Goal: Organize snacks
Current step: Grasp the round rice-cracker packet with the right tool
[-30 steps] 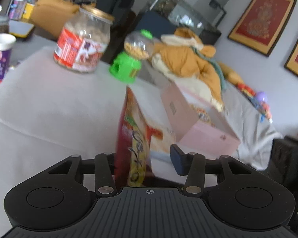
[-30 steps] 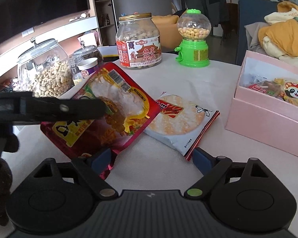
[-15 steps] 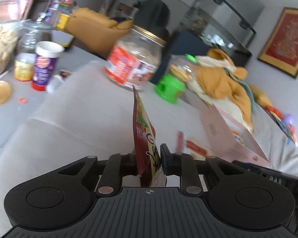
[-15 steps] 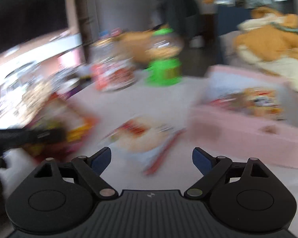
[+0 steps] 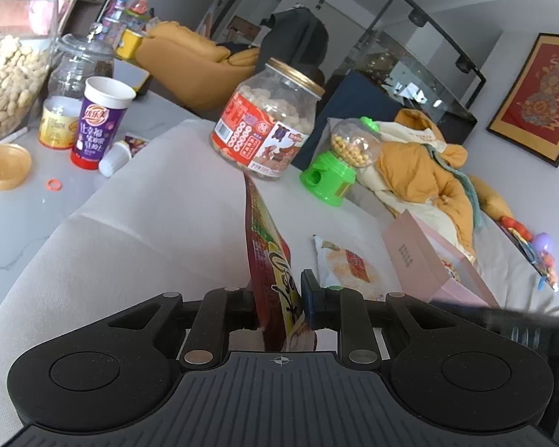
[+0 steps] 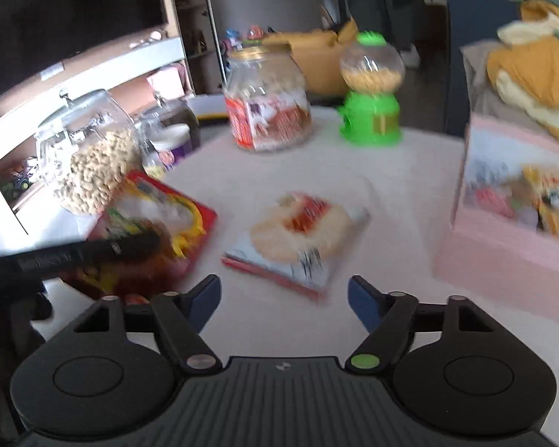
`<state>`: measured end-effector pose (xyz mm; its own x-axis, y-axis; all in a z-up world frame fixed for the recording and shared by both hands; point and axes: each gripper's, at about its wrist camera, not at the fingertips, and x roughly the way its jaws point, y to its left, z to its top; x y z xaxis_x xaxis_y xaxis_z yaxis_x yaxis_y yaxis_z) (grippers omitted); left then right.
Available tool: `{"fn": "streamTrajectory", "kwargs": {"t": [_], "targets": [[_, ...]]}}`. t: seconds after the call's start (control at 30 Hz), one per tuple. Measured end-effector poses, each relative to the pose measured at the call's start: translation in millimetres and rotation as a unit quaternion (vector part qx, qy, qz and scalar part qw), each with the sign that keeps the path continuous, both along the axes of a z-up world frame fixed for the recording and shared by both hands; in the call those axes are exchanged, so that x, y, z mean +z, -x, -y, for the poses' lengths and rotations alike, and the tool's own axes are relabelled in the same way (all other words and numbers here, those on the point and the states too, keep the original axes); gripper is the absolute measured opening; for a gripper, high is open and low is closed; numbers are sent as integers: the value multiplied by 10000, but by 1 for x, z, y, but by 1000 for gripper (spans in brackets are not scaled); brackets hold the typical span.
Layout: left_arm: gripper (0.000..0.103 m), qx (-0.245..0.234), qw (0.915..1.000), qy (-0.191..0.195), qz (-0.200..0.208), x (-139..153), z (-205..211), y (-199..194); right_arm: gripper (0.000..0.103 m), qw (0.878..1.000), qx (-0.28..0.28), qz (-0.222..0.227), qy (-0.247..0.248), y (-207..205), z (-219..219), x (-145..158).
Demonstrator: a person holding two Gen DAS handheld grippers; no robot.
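My left gripper is shut on a red and yellow snack bag, seen edge-on and standing up between its pads. In the right wrist view the same red bag sits at the left with the left gripper's black finger across it. A white rice-cracker packet lies flat on the white cloth, just ahead of my right gripper. The right jaws are closing, with nothing between them. A pink open box holding several snacks stands at the right.
A peanut jar with a red label and a green candy dispenser stand at the back of the cloth. A big glass jar of peanuts, a purple cup and small jars crowd the left. Orange clothing lies behind the box.
My left gripper closed on the red bag and swung left with it. My right gripper drew back from the red bag, rose, and now faces the rice-cracker packet with its jaws a little narrower.
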<state>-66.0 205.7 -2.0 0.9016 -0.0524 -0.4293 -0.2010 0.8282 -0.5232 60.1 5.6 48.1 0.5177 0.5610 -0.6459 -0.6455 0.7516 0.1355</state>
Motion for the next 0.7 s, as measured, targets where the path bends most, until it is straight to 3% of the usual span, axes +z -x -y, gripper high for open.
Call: {"fn": "streamTrajectory", "kwargs": {"t": [0.07,0.17,0.27,0.33,0.43,0.5,0.57,0.67,0.7], "targets": [[25,14,10000,42,-38,-1,-1,0,84,9997,-220,-49,-3,-11,-8,7],[25,20,10000,63,-44,-2,-2,-1,85,9960,-668,-559,-191,-42,-17,4],[25,15,10000,23,-47,-1,-1,-2,85,9835,-1429,-1110,-93,-78,-29,-12],[25,13,10000,9,-54,-1,-1,-2,90,9785,-1529,-1374,-195,-93,-35,-20],[25,10,10000,28,-62,-2,-2,-2,93,9856,-1190,-1201,-57,-96,-56,-23],[25,6,10000,47,-66,-2,-3,-2,96,9905,-867,-1018,329,-93,-70,-27],[25,3,10000,62,-65,-3,-3,-1,96,9923,-643,-761,736,-87,-79,-30],[25,4,9999,75,-76,-3,-3,-1,95,9925,-526,-552,960,-81,-82,-31],[25,3,9999,82,-81,-3,-3,-1,91,9920,-487,-458,1072,-77,-81,-31]]}}
